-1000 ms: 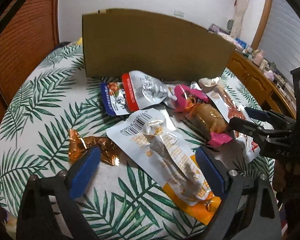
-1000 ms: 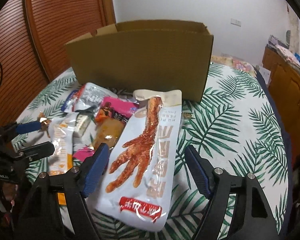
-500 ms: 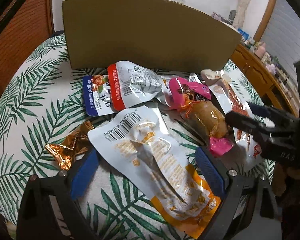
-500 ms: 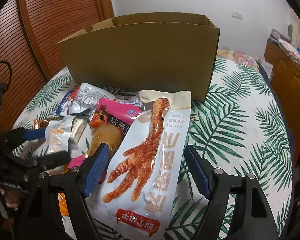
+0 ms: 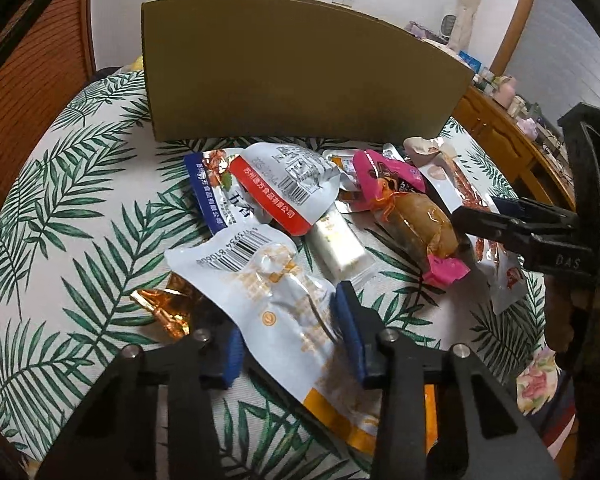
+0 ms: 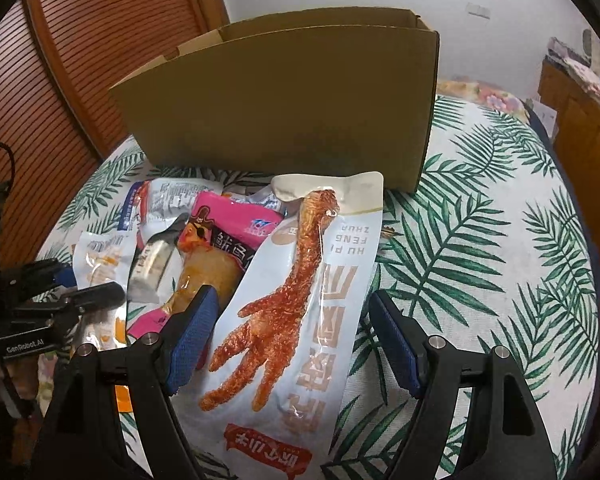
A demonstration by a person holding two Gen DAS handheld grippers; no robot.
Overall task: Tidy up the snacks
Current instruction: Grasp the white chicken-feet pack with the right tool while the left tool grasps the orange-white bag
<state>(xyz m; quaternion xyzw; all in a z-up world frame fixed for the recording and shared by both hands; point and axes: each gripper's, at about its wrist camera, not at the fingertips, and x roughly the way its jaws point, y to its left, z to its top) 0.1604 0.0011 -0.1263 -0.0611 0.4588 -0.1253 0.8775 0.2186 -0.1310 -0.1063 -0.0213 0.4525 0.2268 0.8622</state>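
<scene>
On the leaf-patterned surface [image 6: 480,240], a pile of snack packets was observed in front of a cardboard box [image 5: 300,76] standing upright at the far side. The left gripper [image 5: 290,330] was found closed on a white-and-orange packet [image 5: 276,300], its 2 blue-padded fingers [image 5: 348,328] pressed against either side of the wrapper near its middle; the barcoded end was seen pointing toward the box. A crumpled gold foil wrapper [image 5: 164,308] was noted just beside that packet, on the left. Beyond it, a blue-edged packet [image 5: 212,196] and a red-banded silver packet [image 5: 288,192] were recorded overlapping, with a small white bar [image 5: 338,248] lying next to them. A pink packet with a brown snack [image 5: 408,216] lay to the right. The right gripper [image 6: 290,338] was seen with its fingers [image 6: 192,340] spread wide on either side of a long chicken-foot packet [image 6: 300,300], which lay flat with its far end touching the box front. Contact between those fingers and that packet could not be confirmed.
</scene>
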